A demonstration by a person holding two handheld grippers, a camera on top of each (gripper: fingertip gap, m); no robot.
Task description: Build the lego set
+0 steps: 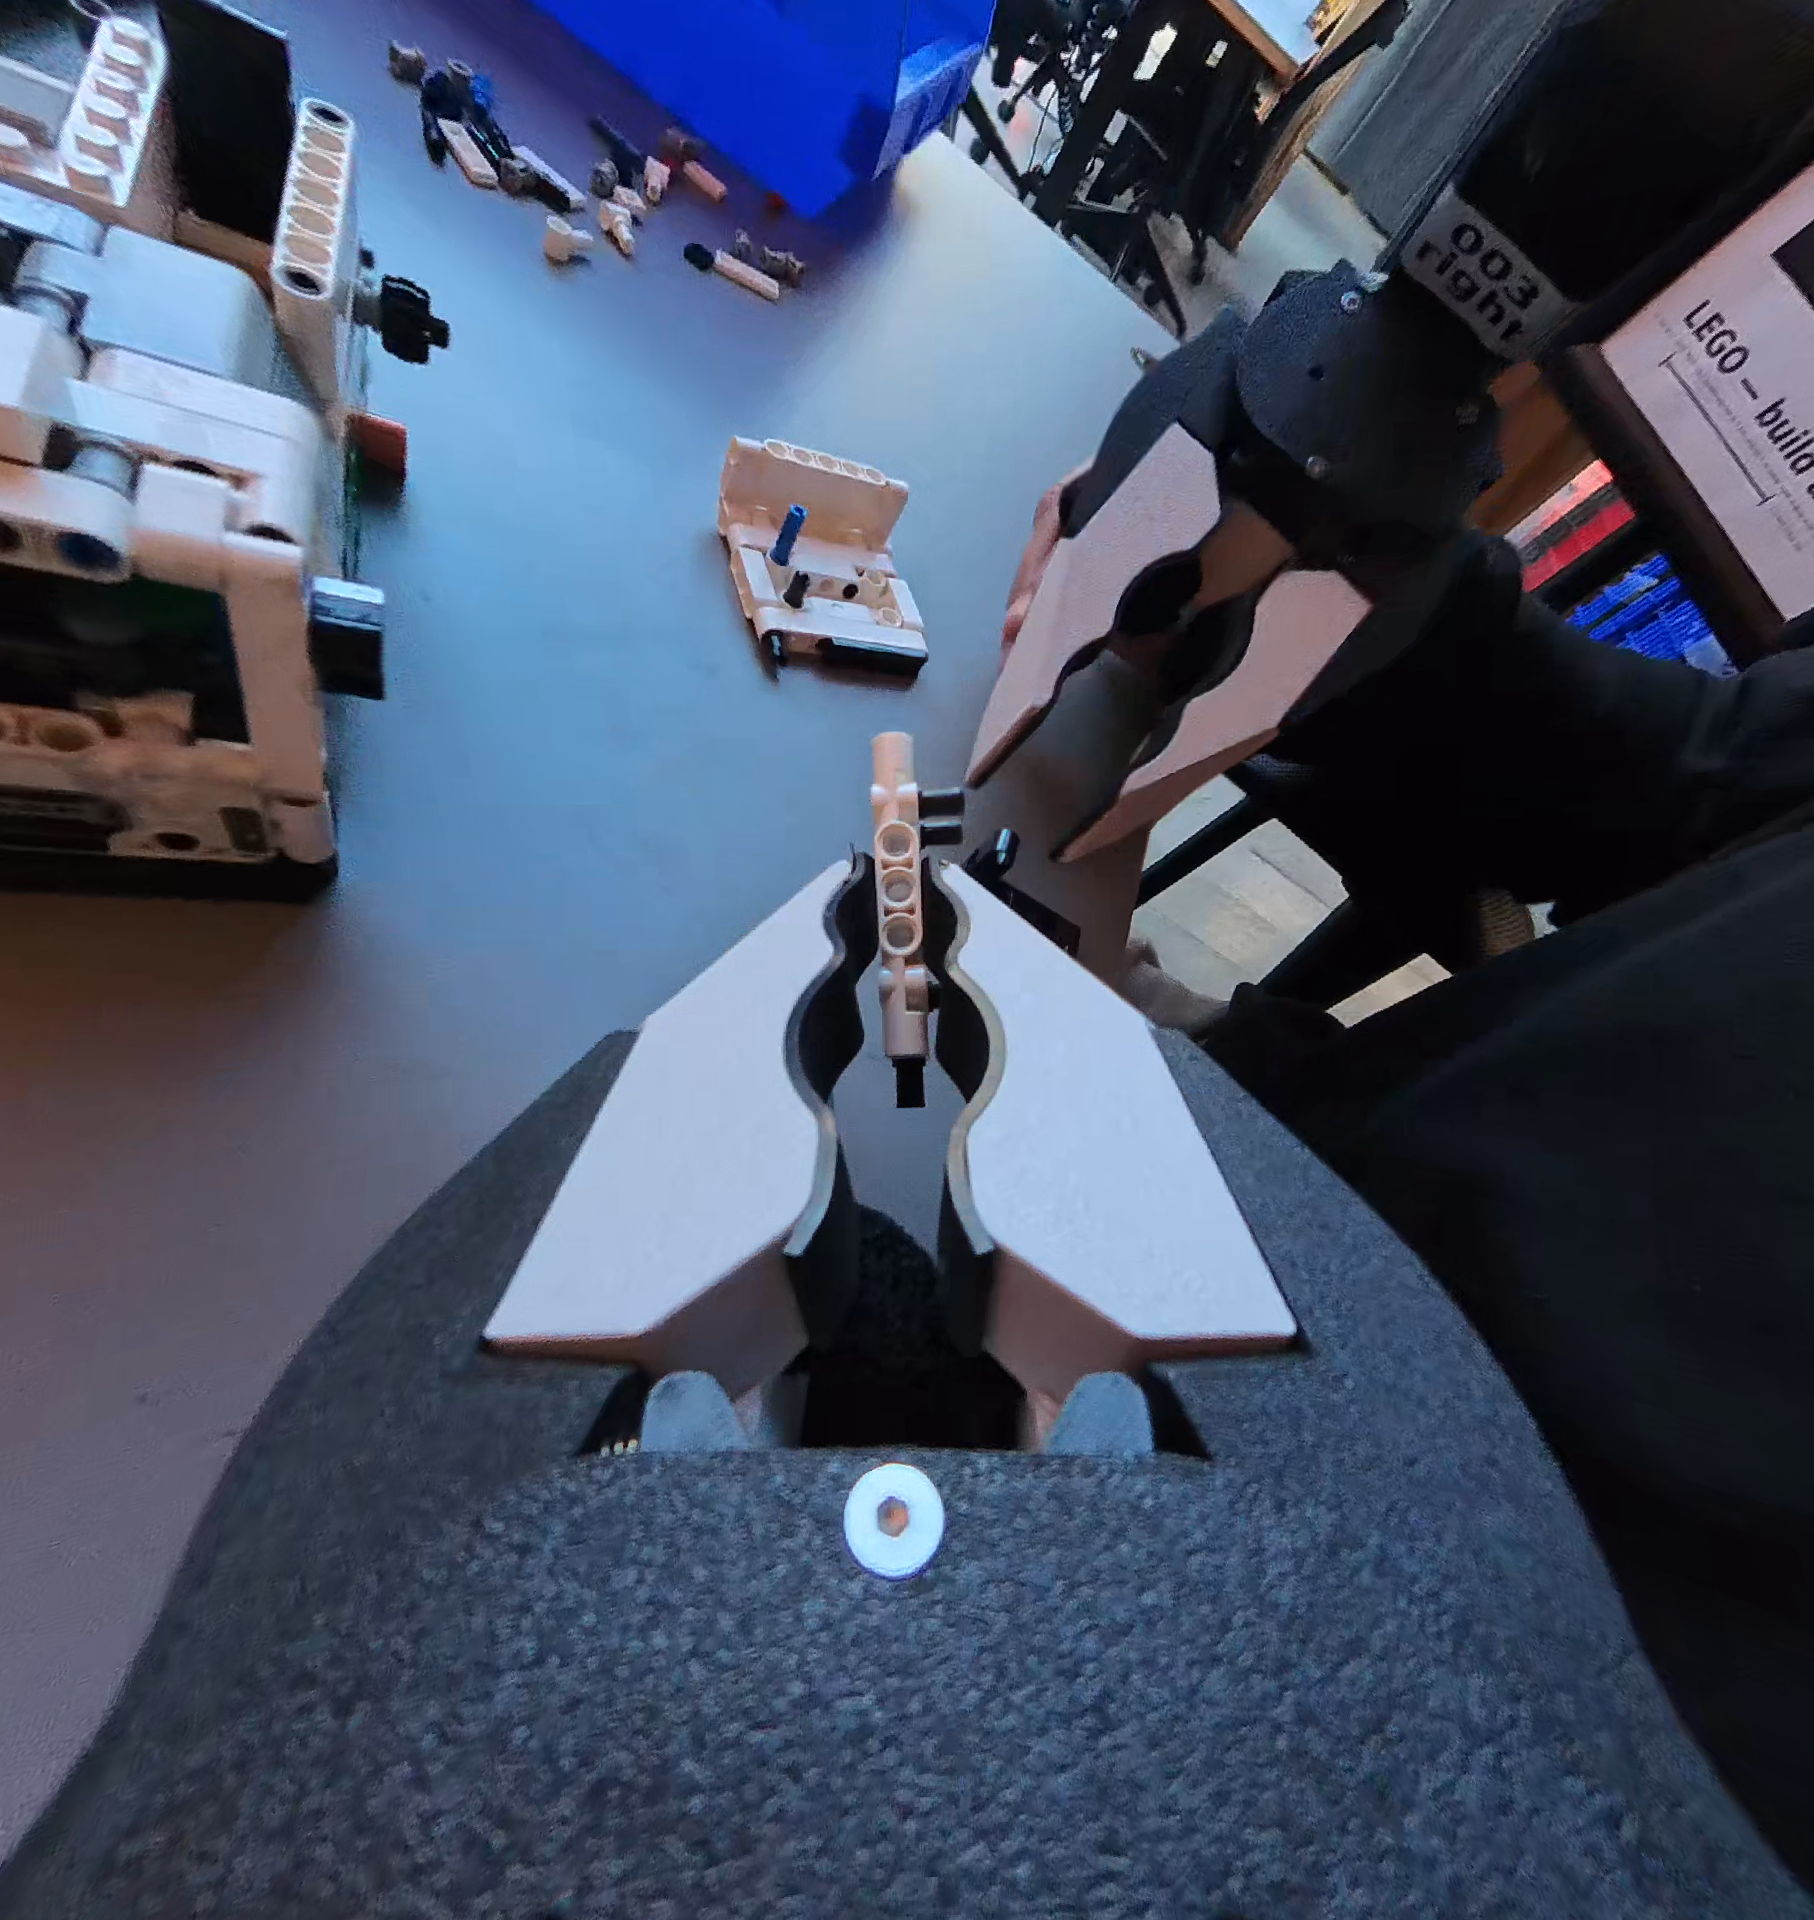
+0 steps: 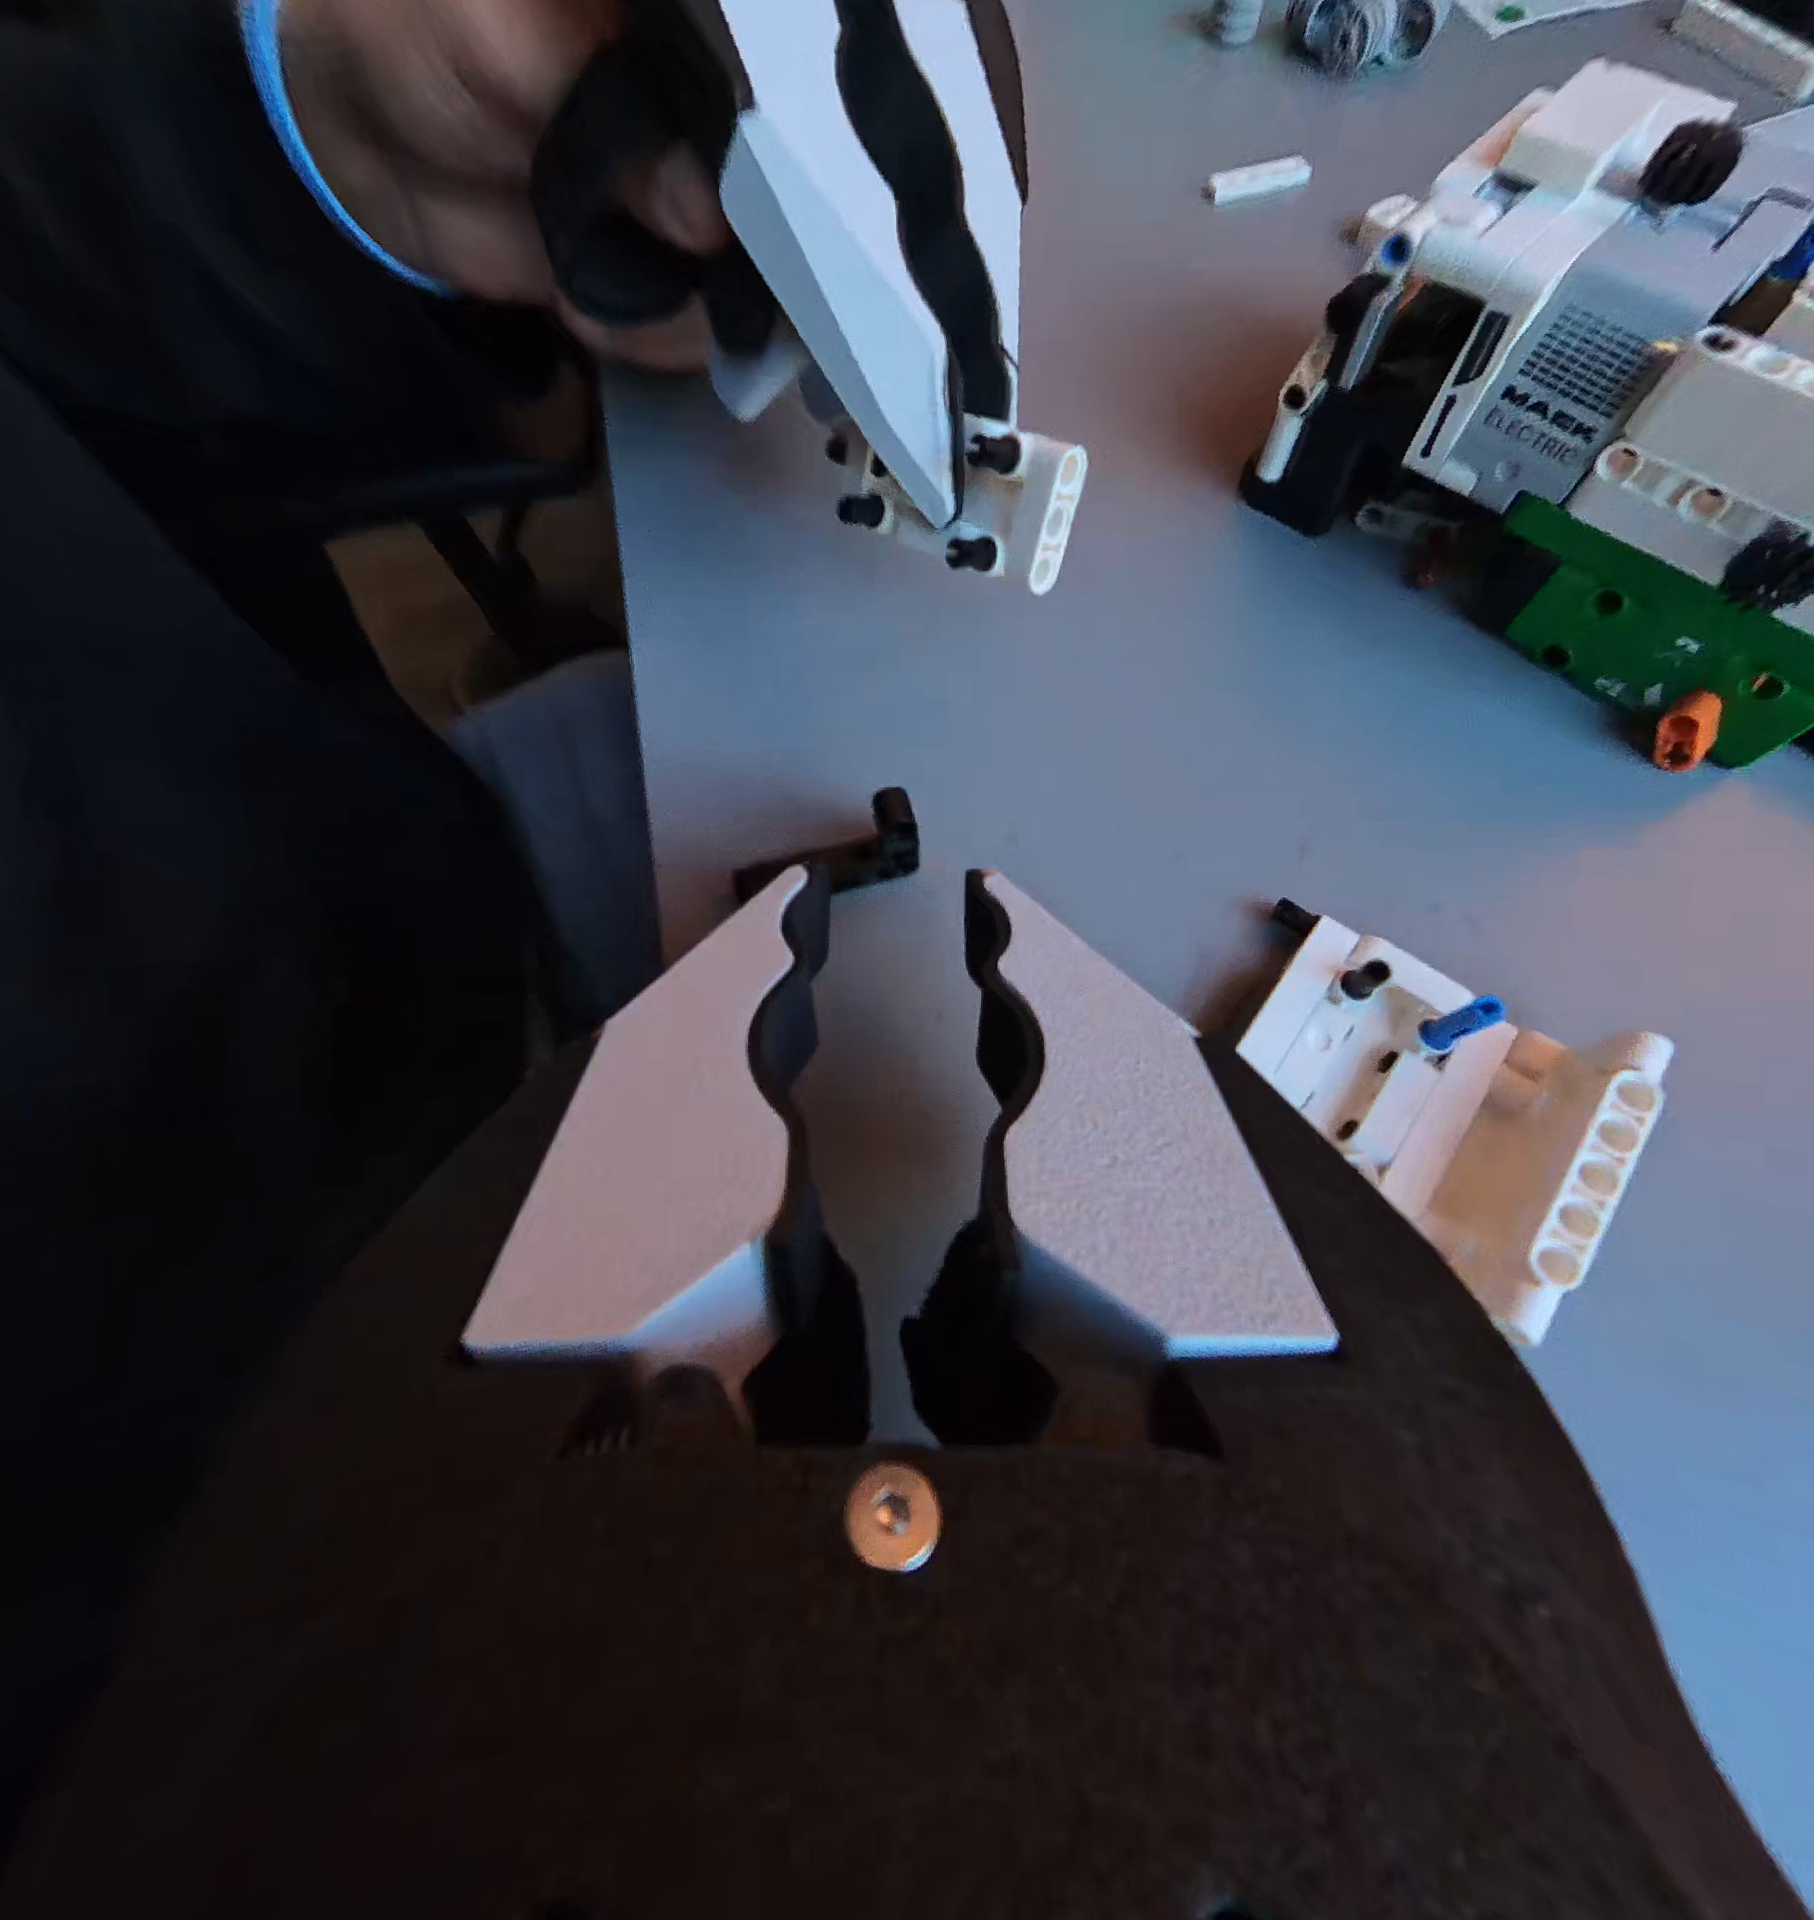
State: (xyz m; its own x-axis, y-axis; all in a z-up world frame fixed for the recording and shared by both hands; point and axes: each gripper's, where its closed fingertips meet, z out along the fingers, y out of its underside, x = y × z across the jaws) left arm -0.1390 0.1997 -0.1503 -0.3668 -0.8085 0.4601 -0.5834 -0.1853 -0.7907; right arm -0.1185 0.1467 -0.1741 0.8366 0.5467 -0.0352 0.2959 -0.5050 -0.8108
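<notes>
We held the left tongs [image 1: 898, 883] low over the grey table [image 1: 591, 727], pointing forward along it, their fingers closed on a small white beam [image 1: 896, 894] with black pins [image 1: 942, 814] sticking out of its side; in the right wrist view the same white beam [image 2: 1028, 509] hung at the tip of the left tongs [image 2: 944, 488], clear above the table [image 2: 1142, 727], with a hand [image 2: 446, 156] gripping the tool near the table's edge. Our right tongs [image 2: 887, 883] stood open with a clear gap between the wavy fingers and nothing in them, tipped down over the near edge of the table, just short of a small black piece [image 2: 887, 836] lying there. In the left wrist view the right tongs [image 1: 1163, 644] hung angled downward beside that edge, near the left tongs. A small white sub-assembly [image 1: 820, 561] with a blue pin [image 1: 789, 530] lay on the table ahead, well apart from the big white truck model [image 1: 134, 582] at the left. Bare table lay open between them. Loose pieces [image 1: 612, 187] were scattered at the far side by a blue box [image 1: 778, 83].
</notes>
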